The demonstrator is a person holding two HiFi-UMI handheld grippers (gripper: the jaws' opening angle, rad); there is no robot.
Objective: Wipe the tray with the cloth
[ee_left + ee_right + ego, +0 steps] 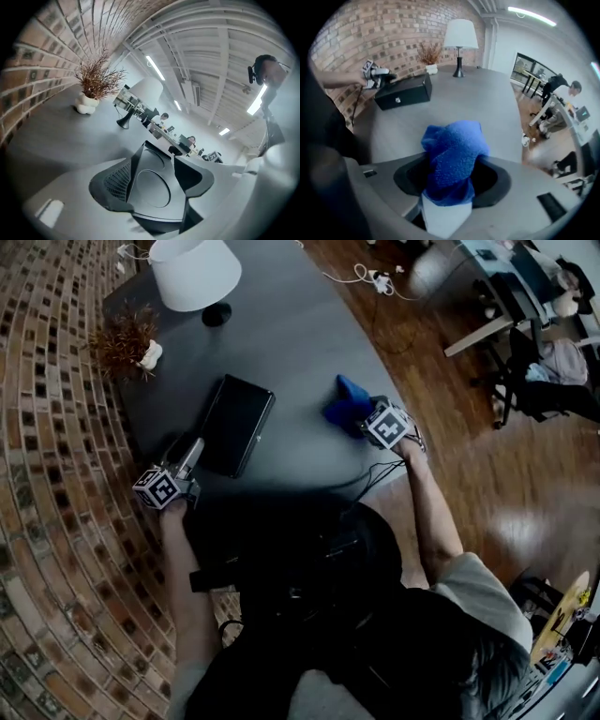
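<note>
- The person's head and shoulders (309, 596) fill the bottom of the head view, nearest the camera. Both forearms reach out over the dark table (300, 334).
- In the left gripper view, the left gripper (157, 164) has its jaws clamped on one end of the black tray (152, 187), which fills the gap between them. Round recesses in the tray's surface show only in this view.
- The head view gives the wider layout. The tray lies on the table, stretching away ahead of the left jaws, and the marker cube (155, 491) sits behind them.
- In the right gripper view, the right gripper (452, 171) has its jaws partway apart. The blue cloth (454, 150) is bunched loosely in the gap and rises past the jaw tips.
- From the head view, the cloth rests on the table just beyond the right jaws, well apart from the tray.
- Only the right gripper view takes in the other gripper. It is far ahead and to the left of the right jaws, at the tray's end. From there the tray looks box-like, with a small pale mark on its side.
- A lamp (194, 273) and a dried plant (122, 343) stand beyond the tray, near the brick wall (47, 427).
- The left gripper view alone shows ceiling strip lights (154, 68) and people (164, 117) at distant desks, far past its jaws.
</note>
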